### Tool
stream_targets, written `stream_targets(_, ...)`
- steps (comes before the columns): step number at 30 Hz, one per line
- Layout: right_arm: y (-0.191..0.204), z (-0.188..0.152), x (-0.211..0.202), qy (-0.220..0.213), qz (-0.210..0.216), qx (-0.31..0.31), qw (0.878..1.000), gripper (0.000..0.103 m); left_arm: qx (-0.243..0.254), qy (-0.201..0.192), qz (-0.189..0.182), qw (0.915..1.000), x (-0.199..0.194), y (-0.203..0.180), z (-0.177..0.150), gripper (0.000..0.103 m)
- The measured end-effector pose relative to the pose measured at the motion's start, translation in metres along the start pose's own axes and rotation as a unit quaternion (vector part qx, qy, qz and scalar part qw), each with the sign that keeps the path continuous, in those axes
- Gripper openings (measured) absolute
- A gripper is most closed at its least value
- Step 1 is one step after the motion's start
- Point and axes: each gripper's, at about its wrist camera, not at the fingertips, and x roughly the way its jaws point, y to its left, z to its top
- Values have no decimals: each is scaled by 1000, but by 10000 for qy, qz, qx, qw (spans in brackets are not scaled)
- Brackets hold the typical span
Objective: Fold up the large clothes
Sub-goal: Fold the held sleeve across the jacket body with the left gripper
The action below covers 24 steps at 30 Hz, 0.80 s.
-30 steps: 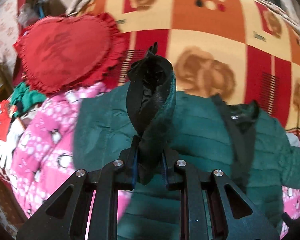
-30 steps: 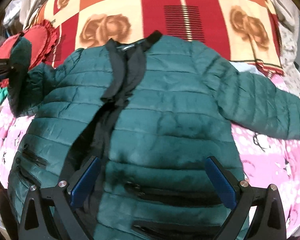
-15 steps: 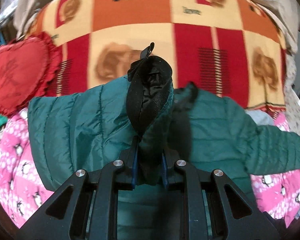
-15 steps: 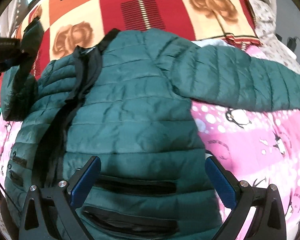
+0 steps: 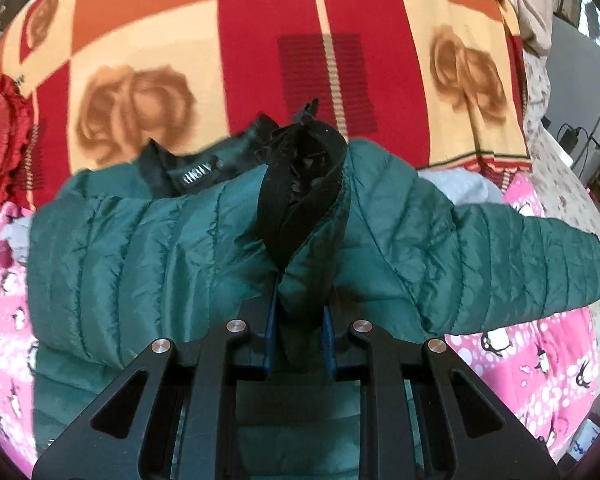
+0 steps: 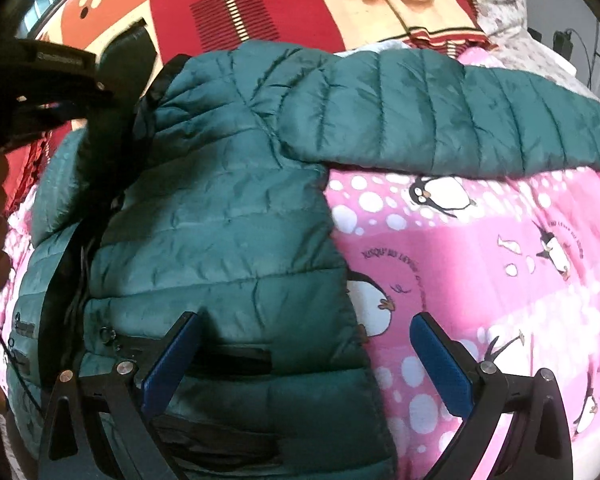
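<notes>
A dark green quilted jacket (image 6: 228, 208) lies front up on the bed, its black collar (image 5: 188, 168) toward the checked blanket. My left gripper (image 5: 298, 312) is shut on one sleeve near its black-trimmed cuff (image 5: 304, 184) and holds it up over the jacket's chest. From the right wrist view that left gripper (image 6: 100, 84) hangs at the upper left with the cuff (image 6: 128, 56). The other sleeve (image 6: 440, 120) lies stretched out to the right. My right gripper (image 6: 305, 318) is open above the jacket's right side edge, with nothing between its fingers.
A pink penguin-print blanket (image 6: 480, 260) covers the bed under and beside the jacket. A red, orange and cream checked blanket (image 5: 260, 60) lies beyond the collar. A red frilled cushion (image 5: 0, 140) sits far left. Cables and a plug (image 5: 568, 136) are at the right.
My left gripper has carried the sleeve to the right, from near the red cushion to over the jacket's chest. My right gripper has shifted right, from the jacket's middle to its side edge.
</notes>
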Motion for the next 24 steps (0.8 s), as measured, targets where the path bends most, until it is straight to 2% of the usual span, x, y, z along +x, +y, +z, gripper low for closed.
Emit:
stream_targets(6, -4, 1, 5, 66, 167, 199, 9996, 103, -170, 226, -356, 9990, 33, 6, -9, 18)
stream_targets(8, -6, 1, 5, 82, 229, 257, 9994, 103, -292, 247, -613, 9974, 39, 14, -11, 20)
stream_targets(10, -7, 2, 5, 107, 302, 333, 9989, 103, -500, 341, -1039, 9927, 44, 26, -13, 32)
stream_targets(11, -8, 0, 5, 113, 313, 353, 9988, 103, -611, 421, -1302, 9887, 46, 33, -12, 43)
stream_targets(13, -7, -1, 4, 115, 304, 361, 9988, 103, -846, 446, -1723, 9804, 45, 44, -12, 58)
stream_targets(16, -5, -2, 2, 133, 309, 349, 9988, 103, -1117, 257, -2021, 9726, 33, 61, -13, 72)
stream_targets(20, 2, -1, -1, 131, 321, 265, 9990, 103, -1171, 307, -2091, 9704, 19, 82, -16, 72)
stream_targets(24, 16, 16, -4, -26, 341, 185, 9992, 103, -981, 138, -1693, 9806, -5, 110, -22, 72)
